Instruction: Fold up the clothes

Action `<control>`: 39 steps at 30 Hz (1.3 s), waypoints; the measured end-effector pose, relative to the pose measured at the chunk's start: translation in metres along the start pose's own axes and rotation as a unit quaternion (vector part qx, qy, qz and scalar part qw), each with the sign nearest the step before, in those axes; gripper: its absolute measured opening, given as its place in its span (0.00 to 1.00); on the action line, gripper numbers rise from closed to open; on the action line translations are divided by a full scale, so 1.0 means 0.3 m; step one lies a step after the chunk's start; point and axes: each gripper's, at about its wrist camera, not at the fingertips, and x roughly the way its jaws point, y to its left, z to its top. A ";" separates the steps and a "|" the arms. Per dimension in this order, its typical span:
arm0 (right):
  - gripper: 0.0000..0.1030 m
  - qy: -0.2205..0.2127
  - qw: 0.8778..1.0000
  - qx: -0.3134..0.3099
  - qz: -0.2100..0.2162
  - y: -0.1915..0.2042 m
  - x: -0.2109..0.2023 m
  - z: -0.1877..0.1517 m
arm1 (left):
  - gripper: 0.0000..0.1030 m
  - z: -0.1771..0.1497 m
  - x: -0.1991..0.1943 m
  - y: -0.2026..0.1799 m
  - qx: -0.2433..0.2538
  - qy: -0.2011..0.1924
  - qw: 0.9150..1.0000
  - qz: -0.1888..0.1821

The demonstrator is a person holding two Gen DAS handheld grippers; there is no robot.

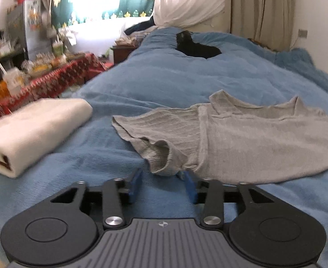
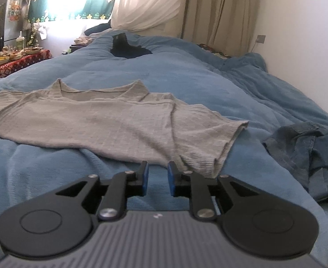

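A grey knit top (image 1: pixel 242 138) lies spread flat on the blue bed cover, neckline toward the far end. Its left sleeve cuff (image 1: pixel 164 158) is rumpled just ahead of my left gripper (image 1: pixel 161 179), whose blue pads stand apart with the cuff's edge hanging in the gap, not pinched. In the right wrist view the grey top (image 2: pixel 101 125) fills the middle, and its right sleeve (image 2: pixel 210 154) ends just past my right gripper (image 2: pixel 157 171). Those jaws stand slightly apart with only blue cover between them.
A folded cream garment (image 1: pixel 32 131) sits on the bed at the left. A crumpled blue denim piece (image 2: pixel 309 156) lies at the right. A black item (image 1: pixel 195 47) rests far up the bed. A cluttered side table (image 1: pixel 38 82) with a red cloth stands left of the bed.
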 end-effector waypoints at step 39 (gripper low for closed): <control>0.28 0.009 0.999 0.041 -0.004 -0.084 0.022 -0.034 | 0.03 0.114 0.124 -0.002 -0.184 0.006 0.982 0.039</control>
